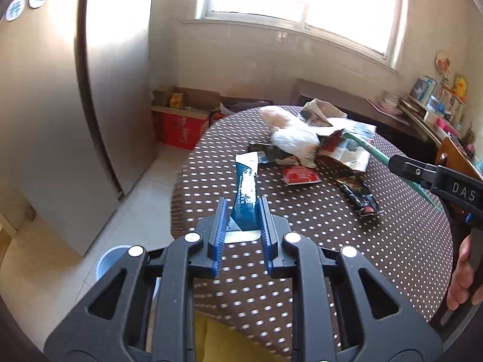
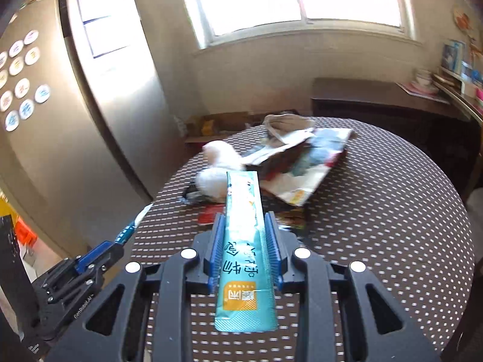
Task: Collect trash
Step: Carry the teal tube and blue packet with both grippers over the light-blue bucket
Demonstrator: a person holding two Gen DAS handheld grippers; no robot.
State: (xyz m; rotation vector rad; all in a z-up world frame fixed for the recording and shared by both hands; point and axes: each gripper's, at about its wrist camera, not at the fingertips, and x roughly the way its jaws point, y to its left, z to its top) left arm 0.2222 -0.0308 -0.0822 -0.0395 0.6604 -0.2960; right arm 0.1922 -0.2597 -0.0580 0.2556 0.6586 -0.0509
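Sachets, two, each pinched between nearly closed fingers with long axis running straight out ahead: dark blue sachet (image 1: 245, 199) in left gripper (image 1: 243, 211), pale teal sachet (image 2: 245, 241) in right gripper (image 2: 246, 226), both above the dotted counter (image 1: 377, 241), remaining wrappers (image 1: 302, 138) heaped beyond.

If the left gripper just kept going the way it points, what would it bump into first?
Probably the trash pile on the dotted table, reached first by the dark blue sachet that the left gripper holds. Depth is unclear.
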